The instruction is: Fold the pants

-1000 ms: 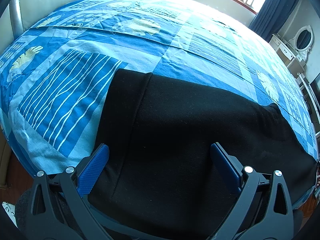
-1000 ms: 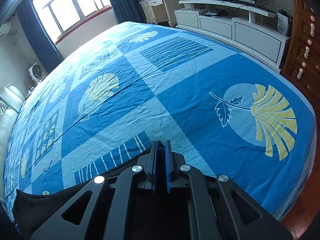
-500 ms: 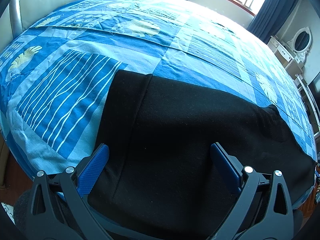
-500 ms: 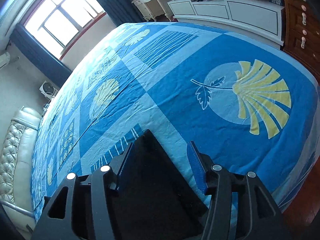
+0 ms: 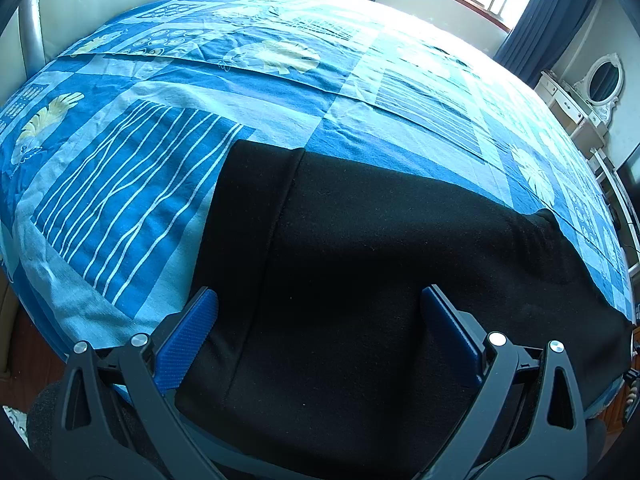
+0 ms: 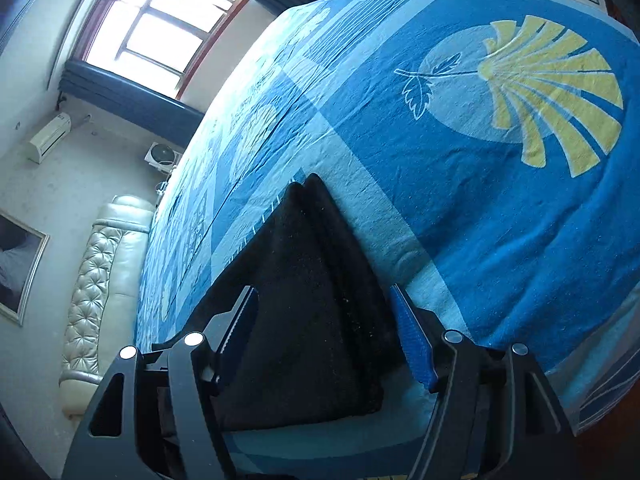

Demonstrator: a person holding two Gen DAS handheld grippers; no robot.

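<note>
Your left gripper [image 5: 320,320] hangs over the black pants [image 5: 380,280], its blue pads [image 5: 188,336] spread wide with nothing pinched; the cloth lies flat beneath and between them, with no pad pressing on it. The pants rest on the blue patterned bedspread [image 5: 132,184] near its front edge, a seam running up the fabric just right of your left pad, and the far edge of the cloth lies straight across the white-striped patch. Your right gripper [image 6: 324,336] is tilted and its jaws are opening — the pads stand clear on either side of a folded corner of the pants [image 6: 312,300], touching neither face of it. That corner lies in layers, pointed away from you, resting on the bedspread [image 6: 480,220] beside the pale band and short of the yellow shell print [image 6: 552,92]. A padded headboard [image 6: 104,280] stands at the far left and a window [image 6: 160,32] glows behind — both well apart from the cloth.
</note>
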